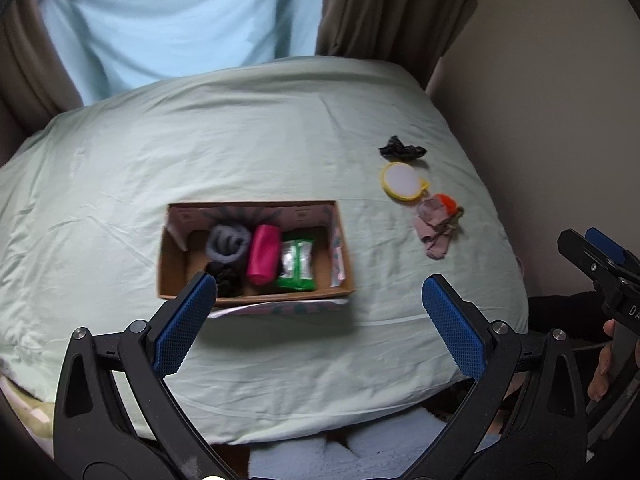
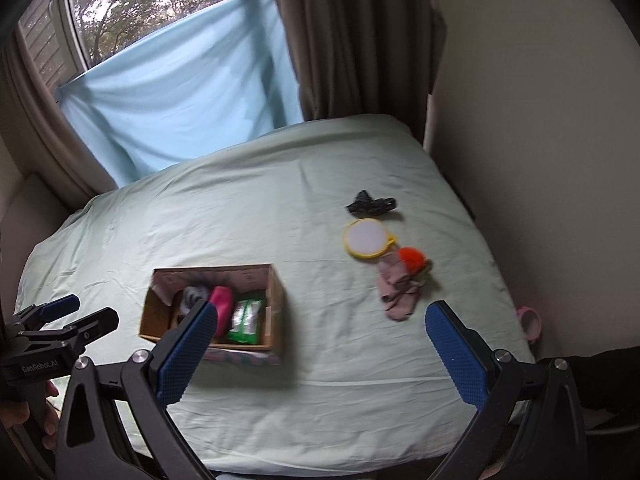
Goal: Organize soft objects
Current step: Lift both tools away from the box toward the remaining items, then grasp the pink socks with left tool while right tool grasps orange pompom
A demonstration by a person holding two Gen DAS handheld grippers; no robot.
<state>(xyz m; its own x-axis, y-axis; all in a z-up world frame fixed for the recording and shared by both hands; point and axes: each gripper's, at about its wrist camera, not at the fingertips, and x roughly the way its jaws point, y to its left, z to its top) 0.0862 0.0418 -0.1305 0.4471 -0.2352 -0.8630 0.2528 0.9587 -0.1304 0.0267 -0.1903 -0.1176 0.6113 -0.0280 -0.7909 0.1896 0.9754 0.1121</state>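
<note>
Grippers over the pale green bedsheet (image 2: 280,400), nothing held.
My left gripper (image 1: 316,320) and right gripper (image 2: 320,344) gape empty; beyond sits the open cardboard box (image 1: 172,264) holding a magenta roll (image 1: 262,254), farther right a pink sock (image 2: 398,290).

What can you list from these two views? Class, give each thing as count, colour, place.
cardboard box: one, brown, open, on bed, left of loose items
grey roll: one, in box
pink roll: one, in box, middle
green packet: one, in box, right
black scrunchie: one, on bed, farthest
round mirror: one, yellow rim, on bed
orange pompom: one, beside sock
pink sock: one, on bed
bed sheet: pale green
left tongs: open
right tongs: open
</note>
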